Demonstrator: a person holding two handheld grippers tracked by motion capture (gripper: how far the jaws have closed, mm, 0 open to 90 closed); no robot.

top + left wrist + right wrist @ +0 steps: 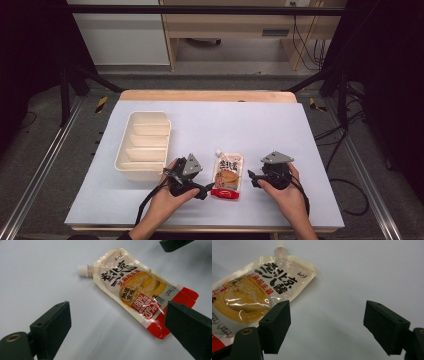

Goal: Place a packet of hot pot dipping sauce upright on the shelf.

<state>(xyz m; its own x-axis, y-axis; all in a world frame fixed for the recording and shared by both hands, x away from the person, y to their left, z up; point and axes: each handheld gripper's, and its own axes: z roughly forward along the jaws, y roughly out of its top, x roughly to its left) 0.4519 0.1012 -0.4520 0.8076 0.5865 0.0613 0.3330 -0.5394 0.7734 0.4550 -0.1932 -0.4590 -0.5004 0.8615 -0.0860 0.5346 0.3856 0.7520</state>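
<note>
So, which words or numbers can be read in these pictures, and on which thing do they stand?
"80%" on the sauce pouch, red panel.
"20%" on the same panel.
Large black and red Chinese characters on the pouch: too uncertain to quote.
Small print near its red bottom edge: too small.

**Operator Equipment: Appearance**

Left hand-held gripper (204, 190): black body, grey 3-cornered top plate, black trailing cable. Right hand-held gripper (251, 177): same build. Each carries 2 black rectangular jaw pads (51, 326) with small screw holes and a brass-ringed bore at the base. Forearms bare; no sleeves visible.
</note>
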